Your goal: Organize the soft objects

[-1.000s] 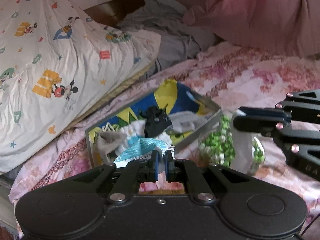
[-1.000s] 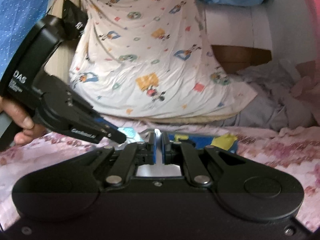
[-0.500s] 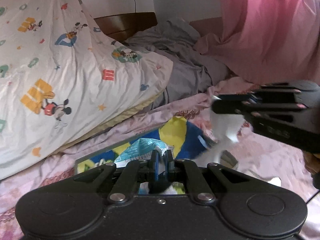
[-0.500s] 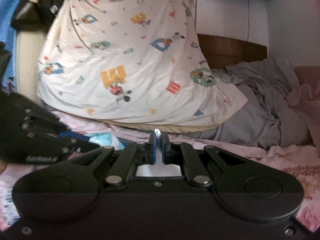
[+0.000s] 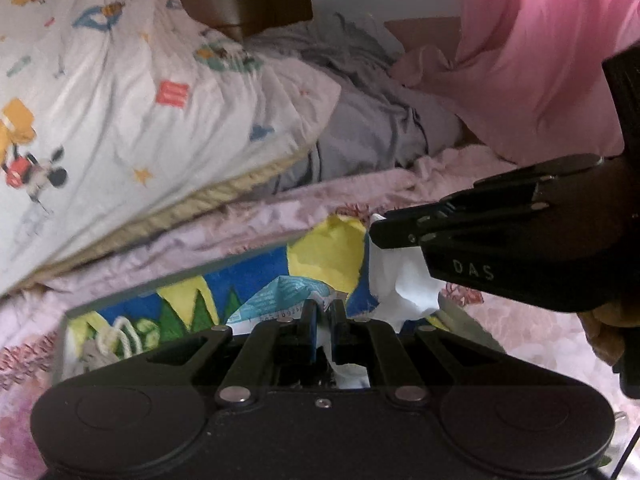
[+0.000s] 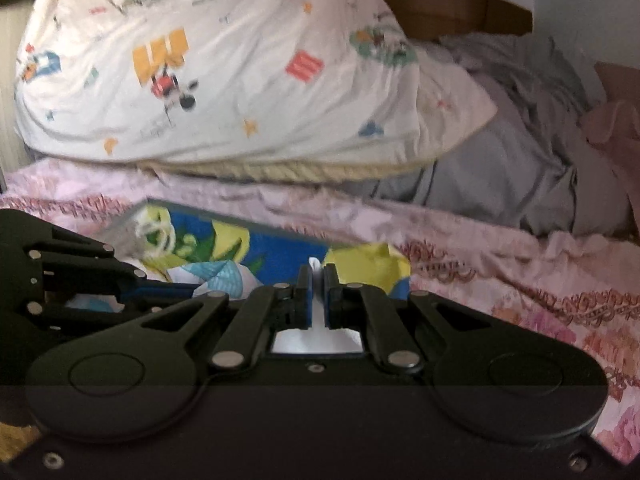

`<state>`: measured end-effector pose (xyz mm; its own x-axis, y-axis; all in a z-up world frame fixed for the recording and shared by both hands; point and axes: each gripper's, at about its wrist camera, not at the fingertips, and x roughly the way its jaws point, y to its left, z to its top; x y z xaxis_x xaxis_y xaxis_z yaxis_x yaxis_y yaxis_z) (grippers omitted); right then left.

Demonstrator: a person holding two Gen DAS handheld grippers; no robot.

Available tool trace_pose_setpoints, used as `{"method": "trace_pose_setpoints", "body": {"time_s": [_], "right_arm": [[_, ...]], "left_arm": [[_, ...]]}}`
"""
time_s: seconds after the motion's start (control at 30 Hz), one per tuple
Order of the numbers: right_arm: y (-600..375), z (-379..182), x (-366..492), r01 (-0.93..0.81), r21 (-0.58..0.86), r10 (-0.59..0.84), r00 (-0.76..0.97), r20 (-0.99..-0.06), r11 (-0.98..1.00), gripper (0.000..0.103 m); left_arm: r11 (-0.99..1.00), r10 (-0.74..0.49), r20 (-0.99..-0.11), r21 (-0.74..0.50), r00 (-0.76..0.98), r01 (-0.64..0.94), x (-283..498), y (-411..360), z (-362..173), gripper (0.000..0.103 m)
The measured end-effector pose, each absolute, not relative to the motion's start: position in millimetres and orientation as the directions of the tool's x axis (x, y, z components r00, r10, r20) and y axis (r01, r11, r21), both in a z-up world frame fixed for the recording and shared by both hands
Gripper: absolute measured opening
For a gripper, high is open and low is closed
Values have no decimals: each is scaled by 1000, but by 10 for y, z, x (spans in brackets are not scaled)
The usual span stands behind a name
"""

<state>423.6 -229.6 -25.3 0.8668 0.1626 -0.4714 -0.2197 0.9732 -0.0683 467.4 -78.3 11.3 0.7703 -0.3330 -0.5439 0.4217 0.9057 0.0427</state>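
Left of both grippers a large cartoon-print quilt (image 5: 120,112) is heaped on the bed, its corded edge resting on the pink floral bedspread (image 6: 500,248).

The left gripper (image 5: 323,312) has its 2 fingers pressed nearly together on a light blue printed packet (image 5: 276,300), whose white edge shows in the narrow gap between the blue pads. Just ahead of and below this gripper sits an open storage box (image 5: 256,280) with a blue, yellow and green lining. At the box's left end, to the gripper's left, lies a grey item with a white cord (image 5: 116,340); what it is cannot be told.

To the right of the left gripper, the right gripper (image 5: 376,232) reaches in from the side over the box's right end, its tips closed on a white cloth (image 5: 404,284) that hangs down into the box. In its own view the right gripper (image 6: 318,276) shows 2 fingers pinched on that white cloth (image 6: 318,332), with the box (image 6: 280,252) directly ahead and the left gripper (image 6: 100,280) low on its left.

Behind the box, a crumpled grey sheet (image 5: 372,128) lies beyond the bedspread, and a pink curtain (image 5: 540,60) hangs at far right.
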Motion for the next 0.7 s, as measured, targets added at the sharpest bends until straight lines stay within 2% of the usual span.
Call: {"method": "trace_pose_setpoints", "body": {"time_s": [0.3,0.7], "right_arm": [[-2396,-610,4229,-219,-65,150,828,-540,974,1],[-2424,-539,4154,-230,-94,132,798,-588,969,5]], "left_arm": [[899,-353,-570,13,742,437,4661,-793,-128,9],[904,-355,-553,1,753,427,4648,-790,-148,13]]}}
